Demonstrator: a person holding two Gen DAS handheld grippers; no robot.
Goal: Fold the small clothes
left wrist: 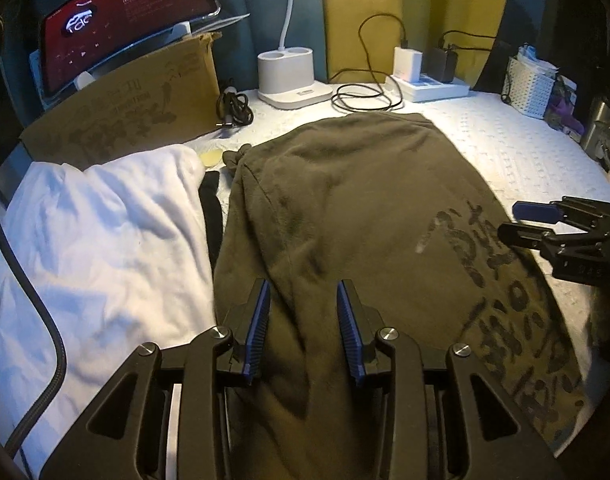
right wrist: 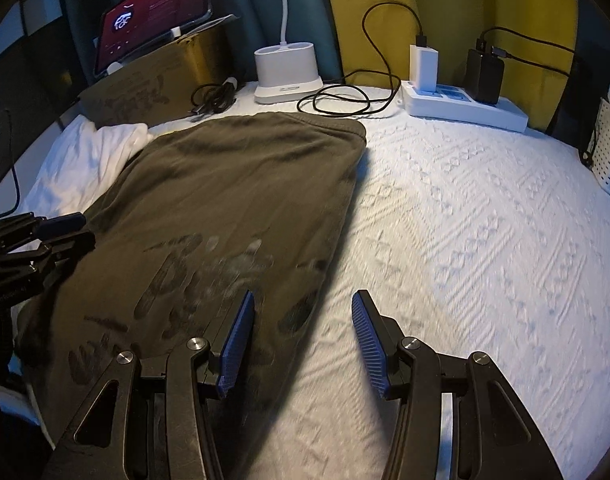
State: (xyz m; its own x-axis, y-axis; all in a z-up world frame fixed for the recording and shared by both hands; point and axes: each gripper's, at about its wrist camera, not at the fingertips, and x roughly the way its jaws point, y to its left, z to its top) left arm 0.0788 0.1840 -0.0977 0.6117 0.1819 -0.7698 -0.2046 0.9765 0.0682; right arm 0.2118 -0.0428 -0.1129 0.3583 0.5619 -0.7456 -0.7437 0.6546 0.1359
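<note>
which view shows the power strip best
The right wrist view: the white power strip sits large and unblocked, with a white charger and a black charger plugged in. The left wrist view shows it smaller and farther off.

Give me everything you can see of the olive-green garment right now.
The olive-green garment is soft, fleecy-looking fabric with dark printed lettering near its close end. It lies spread, lightly wrinkled, on the white textured bedcover. Its left edge meets the white cloth; its far edge nears the coiled black cable. The left gripper and right gripper hover open, gripping nothing.
</note>
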